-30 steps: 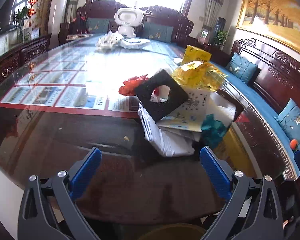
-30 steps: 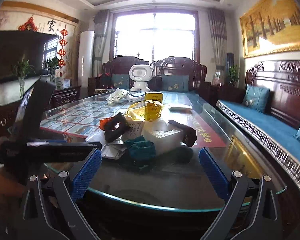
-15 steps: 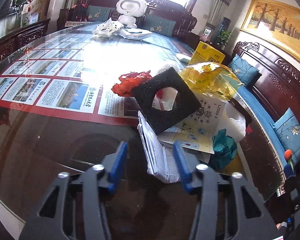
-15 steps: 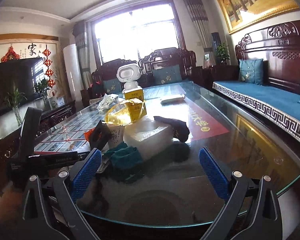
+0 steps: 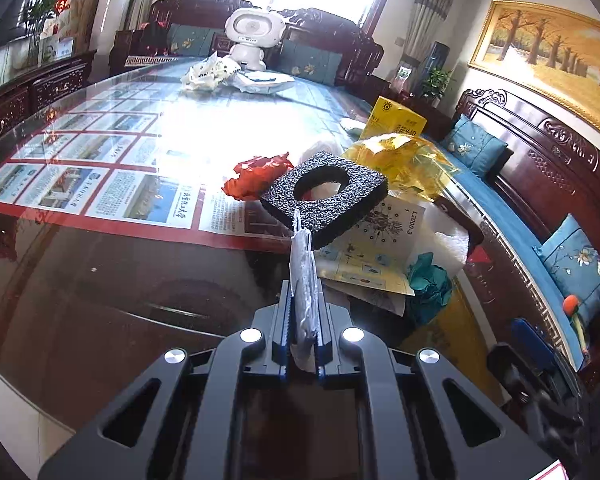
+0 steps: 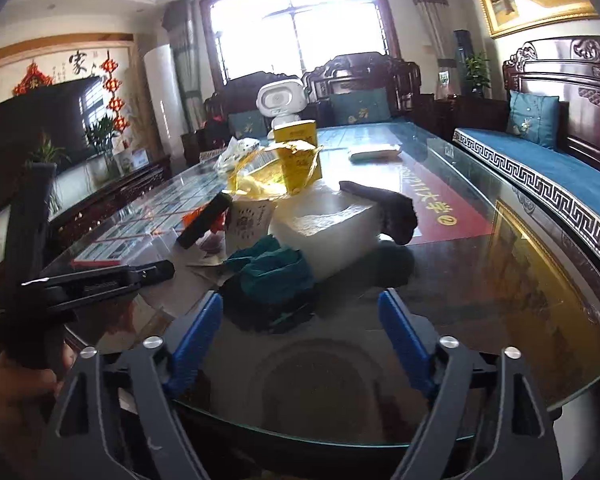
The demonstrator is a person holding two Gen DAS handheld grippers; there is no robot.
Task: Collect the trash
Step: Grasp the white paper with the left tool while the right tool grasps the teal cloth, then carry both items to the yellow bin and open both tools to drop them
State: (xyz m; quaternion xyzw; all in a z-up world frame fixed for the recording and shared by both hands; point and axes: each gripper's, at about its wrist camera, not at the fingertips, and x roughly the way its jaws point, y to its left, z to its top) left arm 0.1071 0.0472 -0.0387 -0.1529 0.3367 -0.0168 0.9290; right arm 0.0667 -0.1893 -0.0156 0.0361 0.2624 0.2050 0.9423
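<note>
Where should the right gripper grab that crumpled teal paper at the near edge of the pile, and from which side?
Take the crumpled teal paper across its raised middle folds, coming straight in from the near table edge. It lies directly ahead of the open right gripper, soft and bunched, so the jaws can probably pinch it anywhere. The white foam block sits close behind it, so stop short.

left gripper [image 5: 303, 328]: black angular frame, triangular cutouts, four round silver screws, ribbed dark-blue finger pads; right gripper [image 6: 300, 340]: same black frame with silver screws, brighter blue ribbed pads [image 6: 196, 334]; bare-skinned hand [image 6: 20, 392] on black handle at left edge
</note>
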